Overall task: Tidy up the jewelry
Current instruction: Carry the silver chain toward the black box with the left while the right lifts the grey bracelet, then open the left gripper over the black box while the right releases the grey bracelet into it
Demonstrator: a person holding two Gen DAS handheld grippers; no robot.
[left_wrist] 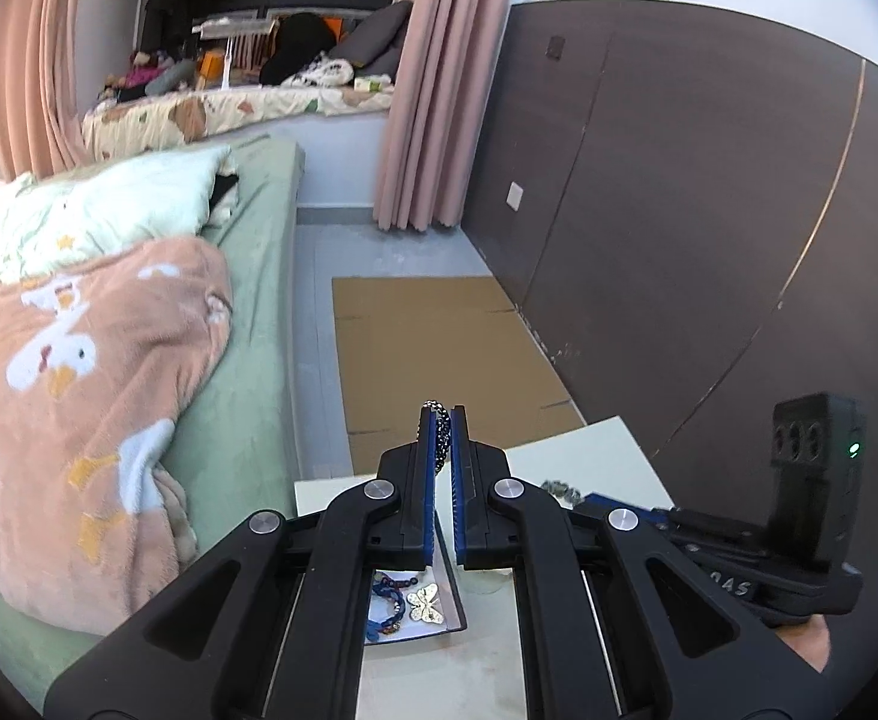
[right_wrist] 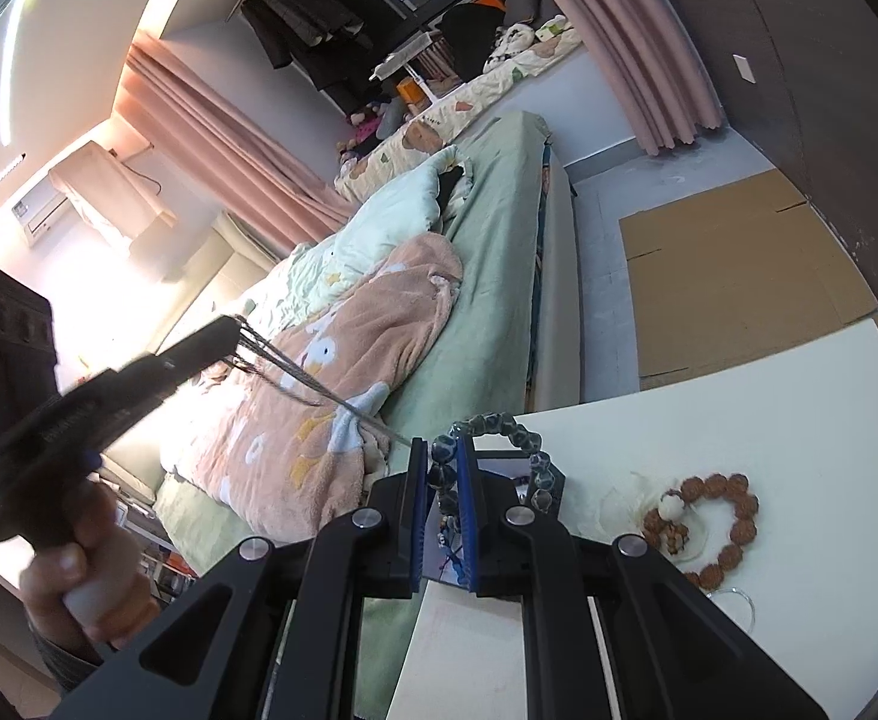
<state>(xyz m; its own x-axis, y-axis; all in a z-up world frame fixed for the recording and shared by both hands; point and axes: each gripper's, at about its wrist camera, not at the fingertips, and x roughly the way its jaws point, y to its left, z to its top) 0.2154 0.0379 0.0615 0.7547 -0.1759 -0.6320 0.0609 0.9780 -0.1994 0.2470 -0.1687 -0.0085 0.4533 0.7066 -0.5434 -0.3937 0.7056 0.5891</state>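
Two grippers, both gripping: left gripper clamps a dark chain; right gripper pinches a grey bead bracelet (brown bead bracelet on the surface shows only in right view).

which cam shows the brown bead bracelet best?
Right wrist view: the brown bead bracelet lies in full sight on the white table, right of the tongs. The left wrist view does not show it at all.
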